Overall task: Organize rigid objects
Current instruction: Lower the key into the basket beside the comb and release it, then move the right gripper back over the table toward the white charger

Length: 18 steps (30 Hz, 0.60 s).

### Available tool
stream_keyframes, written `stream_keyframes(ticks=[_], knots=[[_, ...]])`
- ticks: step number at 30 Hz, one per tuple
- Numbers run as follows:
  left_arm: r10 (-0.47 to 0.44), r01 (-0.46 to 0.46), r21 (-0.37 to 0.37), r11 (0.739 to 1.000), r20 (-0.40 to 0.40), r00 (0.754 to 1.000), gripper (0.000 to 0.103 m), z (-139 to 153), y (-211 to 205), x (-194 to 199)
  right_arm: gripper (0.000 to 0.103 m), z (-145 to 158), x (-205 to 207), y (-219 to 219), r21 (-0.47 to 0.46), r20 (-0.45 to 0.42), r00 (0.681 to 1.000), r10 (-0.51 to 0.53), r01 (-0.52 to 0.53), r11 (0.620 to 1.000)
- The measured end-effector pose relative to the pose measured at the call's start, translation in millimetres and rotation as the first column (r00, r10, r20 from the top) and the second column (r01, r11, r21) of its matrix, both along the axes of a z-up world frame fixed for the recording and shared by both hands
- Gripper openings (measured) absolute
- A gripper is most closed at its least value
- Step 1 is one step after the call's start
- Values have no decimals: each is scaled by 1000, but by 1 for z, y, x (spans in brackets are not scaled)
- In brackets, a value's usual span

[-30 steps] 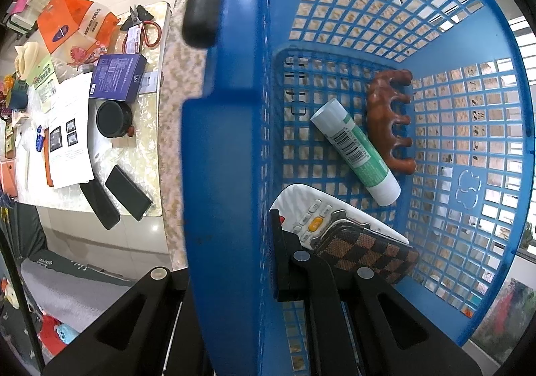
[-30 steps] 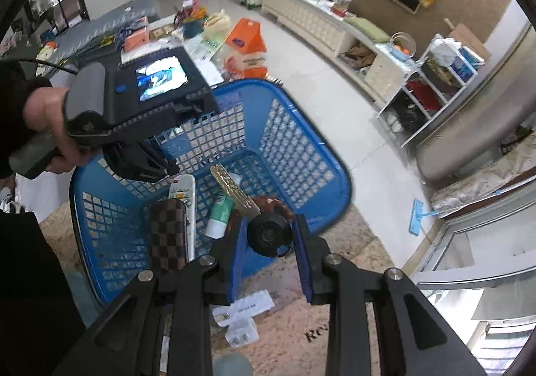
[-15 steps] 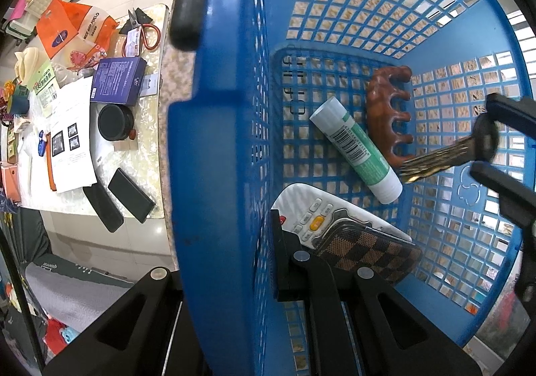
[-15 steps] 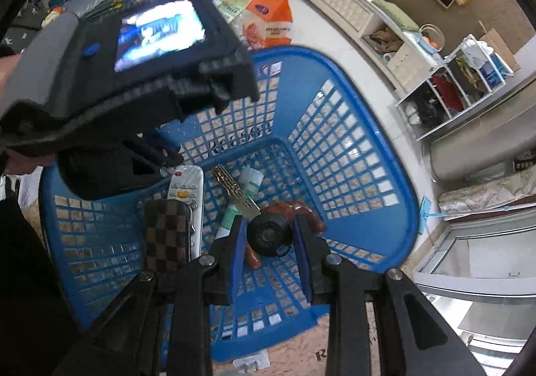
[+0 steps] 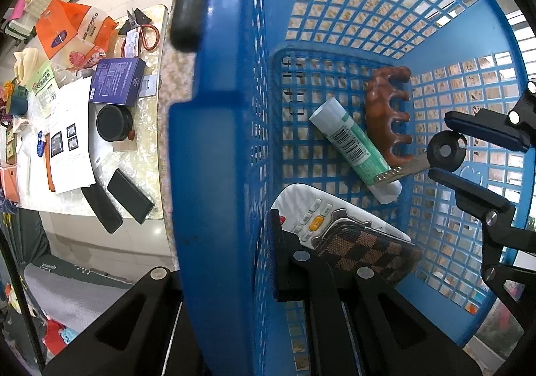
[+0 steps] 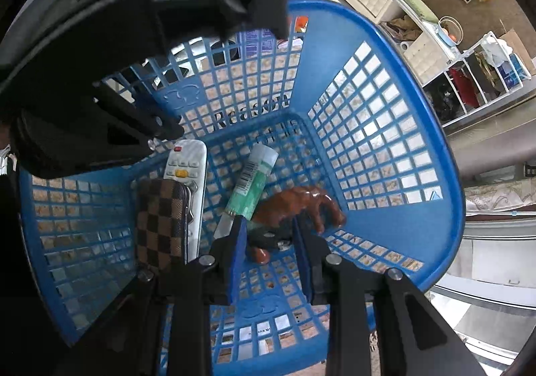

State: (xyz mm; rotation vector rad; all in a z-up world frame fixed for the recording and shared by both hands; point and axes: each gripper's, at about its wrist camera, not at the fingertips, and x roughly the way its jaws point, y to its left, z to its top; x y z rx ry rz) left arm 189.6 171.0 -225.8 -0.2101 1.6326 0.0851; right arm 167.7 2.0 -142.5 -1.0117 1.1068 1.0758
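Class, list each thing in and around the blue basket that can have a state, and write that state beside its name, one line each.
Basket: upright, rim clamped by left tool.
Key: held in right tool, tip over the tube.
Tube: lying flat, capped.
Remote: lying under checkered case.
Brown claw clip: lying on its side.

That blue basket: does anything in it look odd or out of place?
Nothing broken or spilled. The key, in the right gripper, hangs above the glue stick and brown comb, not yet down in the blue basket.
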Motion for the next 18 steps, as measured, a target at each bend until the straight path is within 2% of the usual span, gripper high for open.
stream_keyframes(ticks=[3, 5, 7, 8, 10, 12, 15, 18], knots=[[0, 0, 1, 1000, 0, 1000, 8, 0, 1, 0, 27, 0, 2, 1, -8, -17, 1000, 7, -7, 1000], [1, -1, -1, 1000, 1, 1000, 8, 0, 1, 0, 30, -1, 0, 3, -17, -8, 1000, 23, -24, 1000], [3, -3, -4, 1000, 1, 1000, 8, 0, 1, -1, 54, -1, -1, 3, -13, -28, 999, 26, -26, 1000], [2, -2, -5, 1000, 1, 1000, 8, 0, 1, -1, 58, 2, -1, 3, -4, -40, 999, 28, -28, 1000], [0, 0, 4, 1000, 0, 1000, 8, 1, 1, -1, 85, 5, -4, 2, -1, -36, 999, 30, -30, 1000], [-1, 1, 4, 1000, 0, 1000, 8, 1, 0, 0, 97, 10, -5, 1, 3, -21, 999, 39, -39, 999], [-1, 1, 5, 1000, -1, 1000, 8, 0, 0, 0, 103, 26, -7, -8, 37, -35, 999, 32, -30, 999], [-1, 1, 9, 1000, -2, 1000, 8, 0, 0, 0, 103, 50, -9, -22, 87, -31, 999, 23, -21, 996]])
